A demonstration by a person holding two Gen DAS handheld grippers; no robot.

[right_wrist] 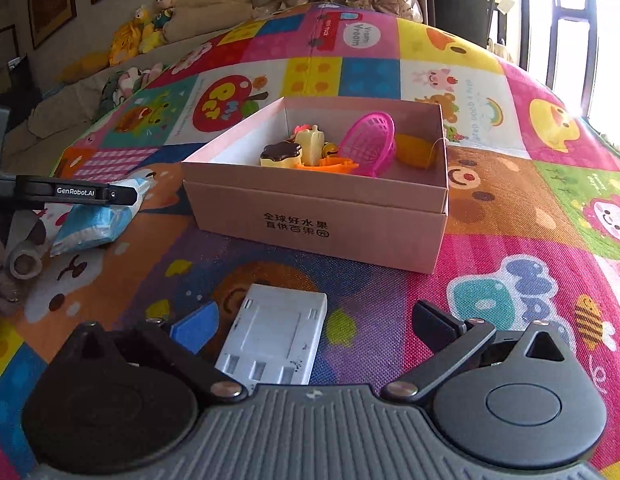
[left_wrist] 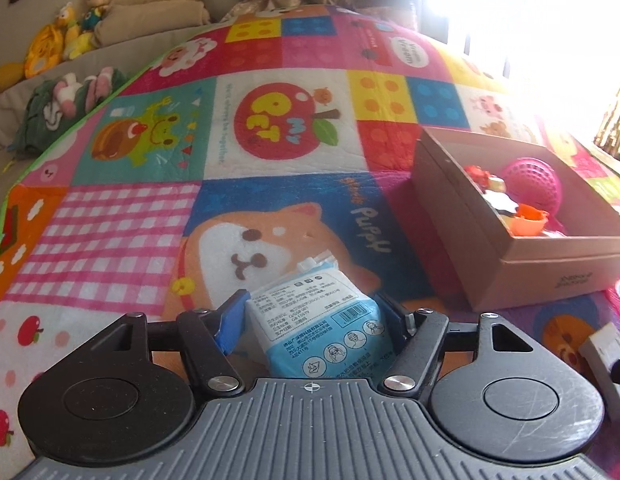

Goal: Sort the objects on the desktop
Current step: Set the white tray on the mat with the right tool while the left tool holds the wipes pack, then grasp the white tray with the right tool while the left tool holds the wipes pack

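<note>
My left gripper (left_wrist: pixel 316 312) is shut on a blue-and-white tissue pack (left_wrist: pixel 318 320), held just above the colourful play mat (left_wrist: pixel 150 220). The pack (right_wrist: pixel 98 220) and the left gripper (right_wrist: pixel 130 196) also show at the left of the right wrist view. My right gripper (right_wrist: pixel 310 324) is open, its fingers on either side of a white rectangular plastic device (right_wrist: pixel 274 336) that lies flat on the mat. A pink cardboard box (right_wrist: pixel 318 216) ahead holds a pink basket (right_wrist: pixel 370 144), an orange piece and several small toys. The box (left_wrist: pixel 510 264) is to the right of the left gripper.
Plush toys (left_wrist: pixel 66 36) and cushions line a sofa beyond the mat. A green cloth bundle (left_wrist: pixel 66 108) lies at the mat's far left edge. Bright window glare fills the upper right. A grey roll (right_wrist: pixel 26 262) lies at the left edge in the right wrist view.
</note>
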